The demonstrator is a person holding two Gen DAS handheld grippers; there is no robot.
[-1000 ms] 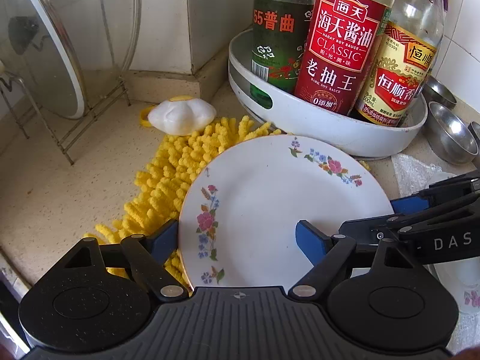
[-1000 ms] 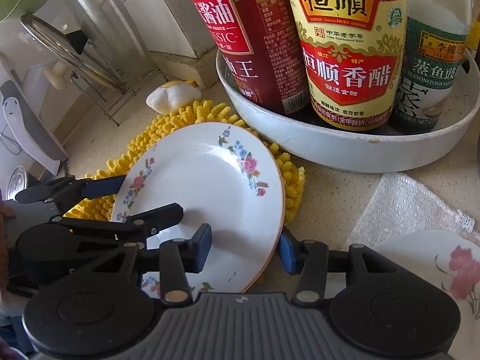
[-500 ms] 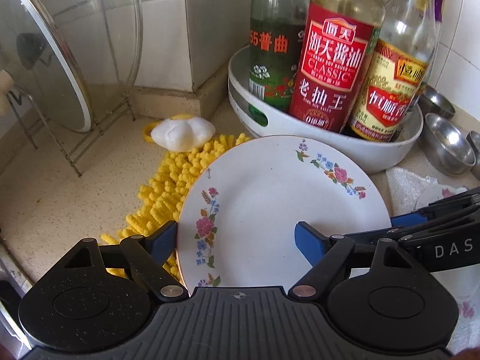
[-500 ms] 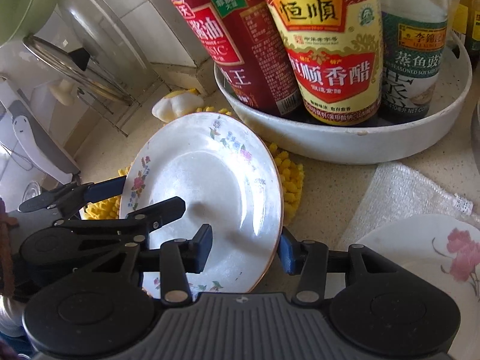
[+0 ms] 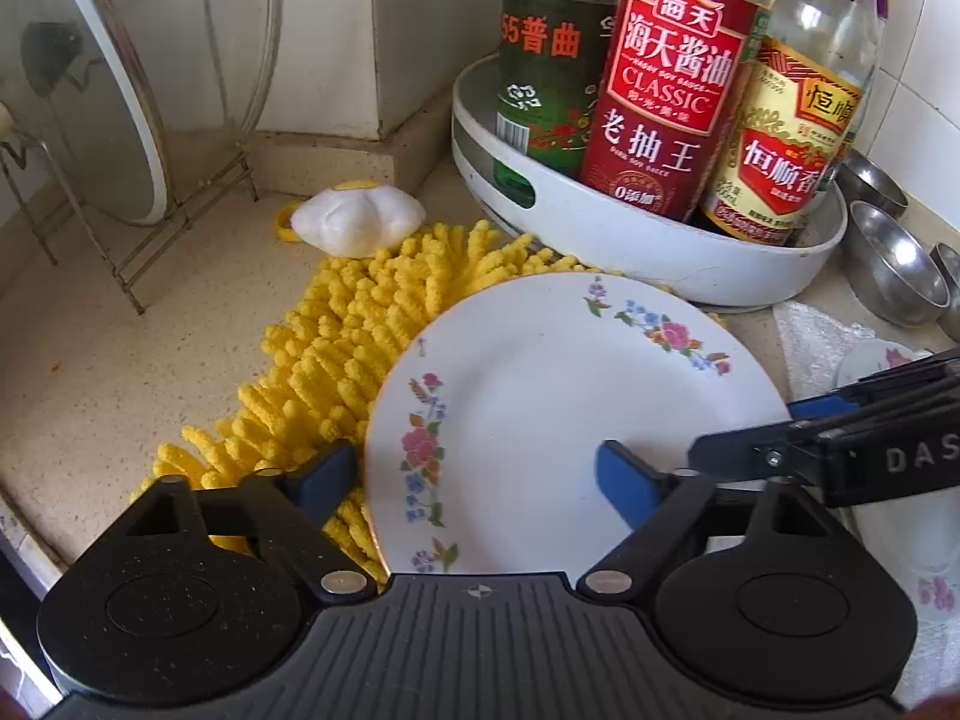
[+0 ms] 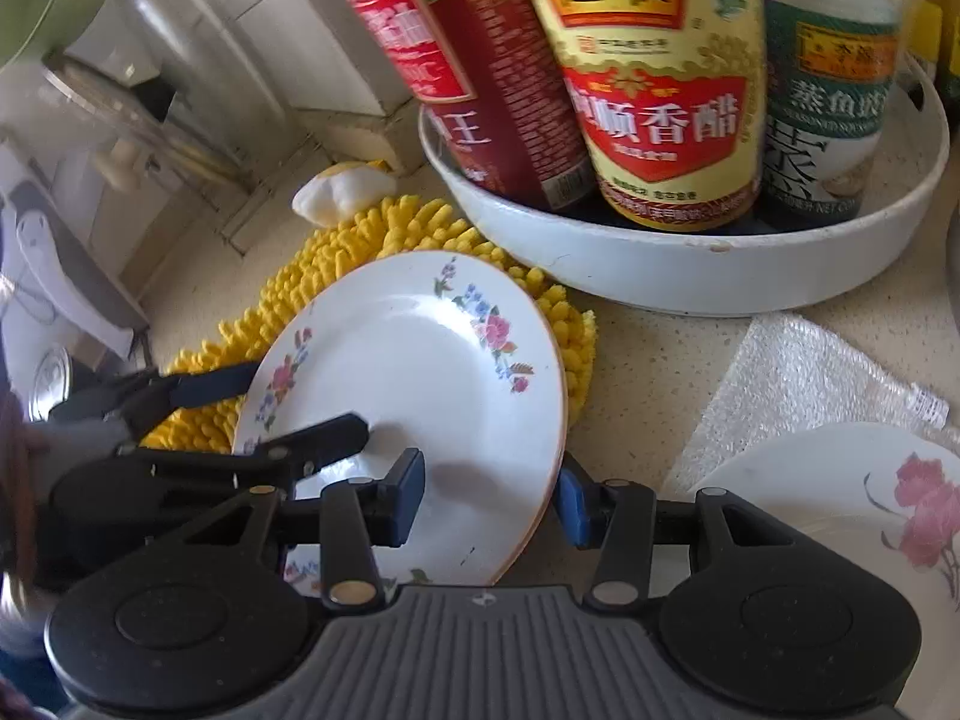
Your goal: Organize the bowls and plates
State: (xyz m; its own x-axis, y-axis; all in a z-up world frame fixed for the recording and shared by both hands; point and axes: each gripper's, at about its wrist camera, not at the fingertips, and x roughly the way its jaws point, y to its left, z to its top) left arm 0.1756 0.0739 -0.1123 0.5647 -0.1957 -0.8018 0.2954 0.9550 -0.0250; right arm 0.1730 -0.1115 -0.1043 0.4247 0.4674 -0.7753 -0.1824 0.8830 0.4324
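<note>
Counter's cluttered: your left gripper is opening around the floral plate, right gripper pinches its rim alone, so it could tip.

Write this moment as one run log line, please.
left gripper: opening around floral plate rim | right gripper: astride opposite rim | plate: over yellow chenille mat

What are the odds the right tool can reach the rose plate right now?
Probably not yet: the right tool grips the floral plate by its rim. The rose plate lies uncovered close on its right, so it looks reachable once that load is set down.
</note>
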